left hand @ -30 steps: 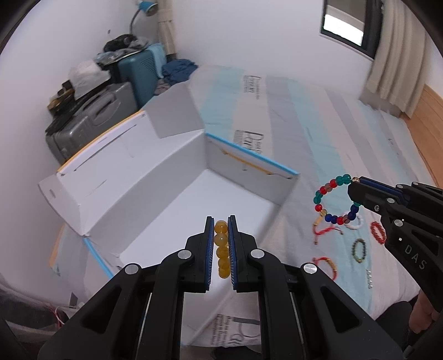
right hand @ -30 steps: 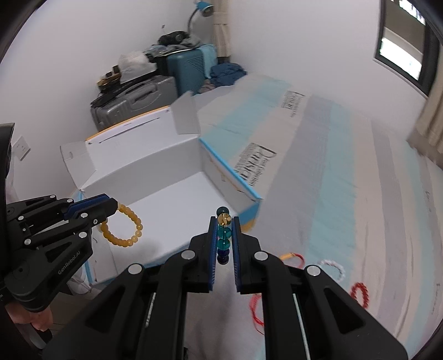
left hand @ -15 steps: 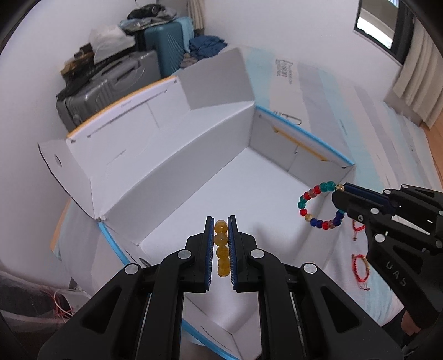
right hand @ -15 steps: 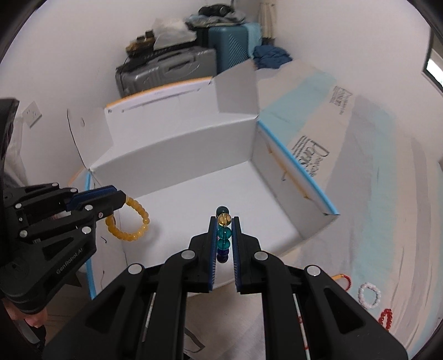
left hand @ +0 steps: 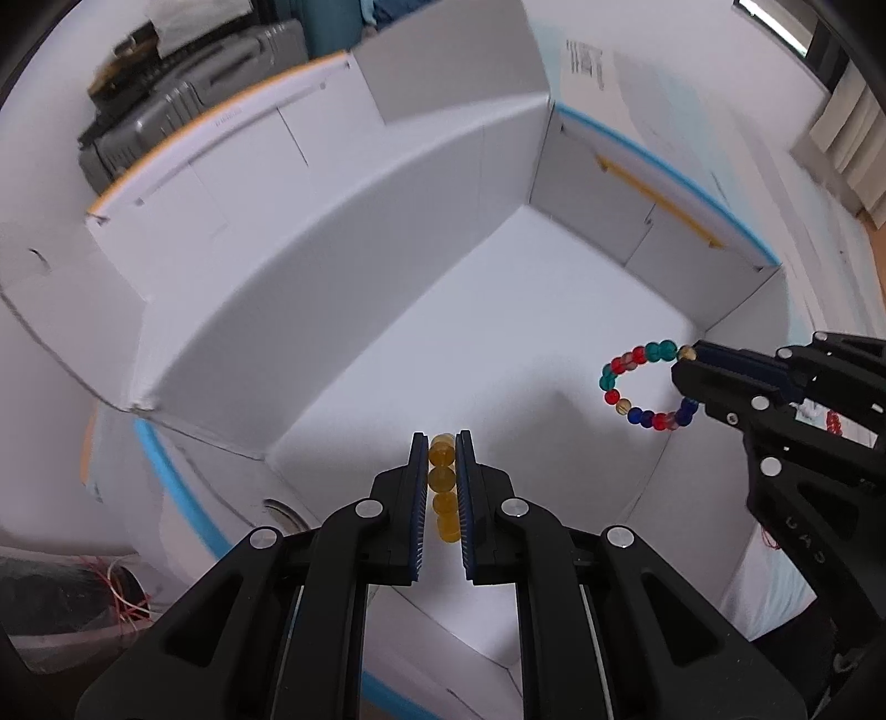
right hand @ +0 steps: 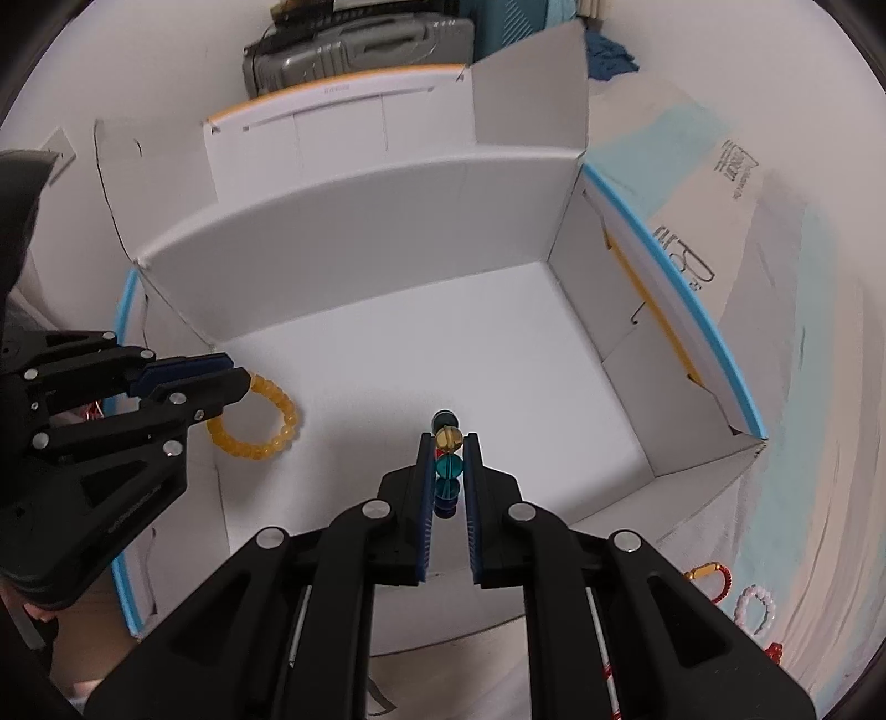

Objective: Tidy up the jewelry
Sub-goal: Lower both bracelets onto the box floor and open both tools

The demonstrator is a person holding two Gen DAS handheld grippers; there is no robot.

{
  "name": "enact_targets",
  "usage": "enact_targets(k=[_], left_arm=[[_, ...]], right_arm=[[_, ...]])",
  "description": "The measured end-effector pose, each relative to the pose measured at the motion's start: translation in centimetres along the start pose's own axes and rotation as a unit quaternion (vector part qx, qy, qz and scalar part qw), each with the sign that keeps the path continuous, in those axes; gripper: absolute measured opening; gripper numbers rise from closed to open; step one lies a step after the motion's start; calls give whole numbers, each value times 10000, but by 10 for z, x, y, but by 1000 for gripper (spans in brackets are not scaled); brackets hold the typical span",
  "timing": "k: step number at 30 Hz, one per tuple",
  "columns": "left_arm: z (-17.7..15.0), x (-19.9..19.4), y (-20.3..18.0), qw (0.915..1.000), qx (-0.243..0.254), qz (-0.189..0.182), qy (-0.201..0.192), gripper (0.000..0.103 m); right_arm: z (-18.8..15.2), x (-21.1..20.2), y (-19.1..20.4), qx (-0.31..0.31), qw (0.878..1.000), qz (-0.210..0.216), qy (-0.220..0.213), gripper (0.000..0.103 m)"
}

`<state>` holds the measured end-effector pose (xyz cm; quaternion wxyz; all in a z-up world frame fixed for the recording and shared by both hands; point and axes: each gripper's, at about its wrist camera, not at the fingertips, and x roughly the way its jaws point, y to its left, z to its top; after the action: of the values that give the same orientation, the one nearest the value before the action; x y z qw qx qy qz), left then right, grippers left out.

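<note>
My left gripper (left hand: pixel 442 443) is shut on an amber bead bracelet (left hand: pixel 444 482), whose loop (right hand: pixel 260 426) hangs over the left part of the open white cardboard box (left hand: pixel 343 232). My right gripper (right hand: pixel 448 437) is shut on a multicoloured bead bracelet (right hand: pixel 447 465); its red, teal and blue ring (left hand: pixel 642 387) hangs over the box's right side. Both grippers point steeply down into the box, whose white floor (right hand: pixel 443 343) holds nothing.
The box sits on a striped bed cover (right hand: pixel 775 277). Several more bracelets lie on the cover at the right, among them a white one (right hand: pixel 756 606) and a red one (right hand: pixel 711 576). Suitcases (right hand: pixel 354 50) stand against the wall behind the box.
Both grippers have come down and forward over the box, each still holding its bracelet. The box now fills both views and the bed has slid to the edge.
</note>
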<state>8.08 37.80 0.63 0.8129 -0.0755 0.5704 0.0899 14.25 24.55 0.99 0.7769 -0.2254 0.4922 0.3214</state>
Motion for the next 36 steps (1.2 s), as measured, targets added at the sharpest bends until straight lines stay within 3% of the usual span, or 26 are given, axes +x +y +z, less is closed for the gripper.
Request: enact_targets(k=[17, 27, 30, 32, 34, 36], left_arm=[[-1, 34, -1, 9986, 140, 262, 444, 9], [-1, 36, -6, 9981, 76, 493, 357, 13], [-2, 35, -5, 9982, 74, 513, 298, 22], [-5, 33, -4, 9984, 67, 501, 238, 32], [-8, 30, -6, 9989, 55, 446, 124, 49], [-7, 25, -7, 9990, 39, 439, 19, 58]], right_arm=[[-3, 47, -3, -169, 9975, -51, 687, 9], [-5, 53, -2, -231, 9972, -222, 677, 10], [-7, 52, -2, -223, 9974, -207, 647, 16], [-7, 49, -1, -219, 9977, -206, 602, 29], [-7, 47, 0, -213, 9980, -212, 552, 40], [-7, 43, -1, -212, 9984, -236, 474, 46]])
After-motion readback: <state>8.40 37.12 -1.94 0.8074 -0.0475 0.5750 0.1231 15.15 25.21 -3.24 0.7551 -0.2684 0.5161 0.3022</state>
